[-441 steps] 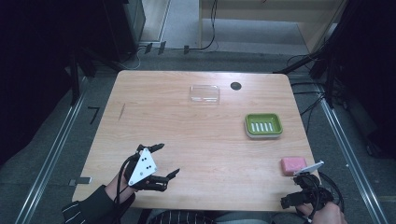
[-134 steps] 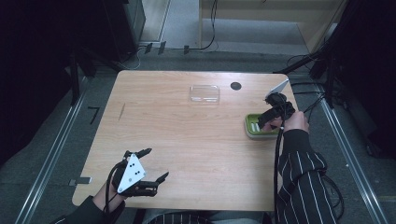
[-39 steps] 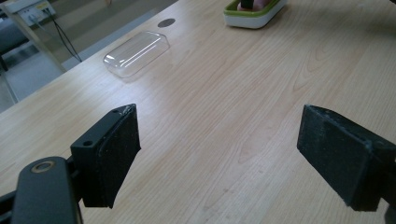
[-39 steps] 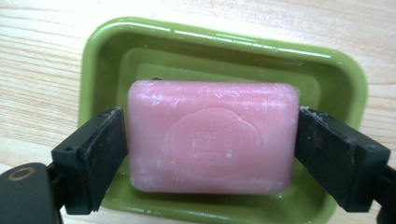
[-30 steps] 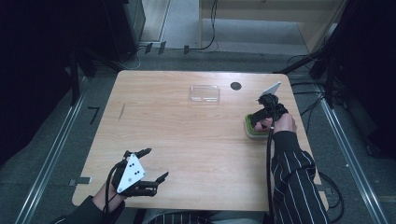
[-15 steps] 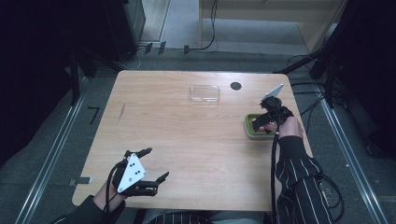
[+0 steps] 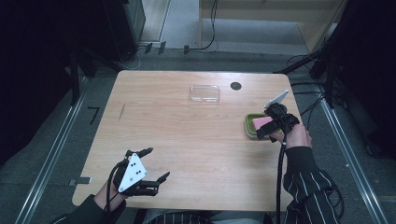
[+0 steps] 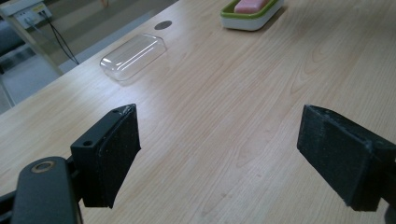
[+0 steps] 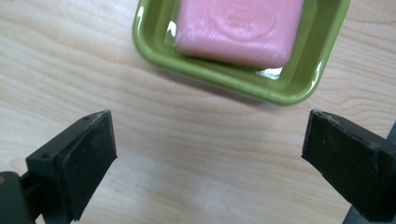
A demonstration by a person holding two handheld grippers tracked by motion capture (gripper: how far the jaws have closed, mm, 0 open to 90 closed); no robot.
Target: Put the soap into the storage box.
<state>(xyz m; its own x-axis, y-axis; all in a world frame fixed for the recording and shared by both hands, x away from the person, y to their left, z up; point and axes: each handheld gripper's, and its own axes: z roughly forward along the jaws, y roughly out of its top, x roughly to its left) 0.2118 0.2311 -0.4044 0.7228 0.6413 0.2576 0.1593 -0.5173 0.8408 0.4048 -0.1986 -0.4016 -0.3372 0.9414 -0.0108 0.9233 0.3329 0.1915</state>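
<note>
A pink soap bar (image 9: 238, 28) lies flat in a green dish (image 9: 224, 81) at the table's right side. My right gripper (image 9: 210, 163) hovers just on the near side of the dish, open, with bare wood between its jaws. In the high view the soap (image 7: 260, 122) shows in the dish (image 7: 249, 129), partly under the right gripper (image 7: 267, 129). My left gripper (image 7: 158, 163) rests open near the front left edge with nothing in it. In the left gripper view, that gripper (image 8: 224, 158) faces the distant dish (image 8: 252, 21) and soap (image 8: 251, 4).
A clear plastic lid (image 7: 204, 93) lies at the back middle of the wooden table (image 7: 187, 130), and it is seen again in the left gripper view (image 8: 133, 56). A black round grommet (image 7: 236, 86) sits beside it. Cables and metal rails run on the floor around the table.
The soap, earlier on the table's front right, now lies in the green dish. My right gripper has let it go and drawn back slightly toward the person. The left gripper has stayed put.
</note>
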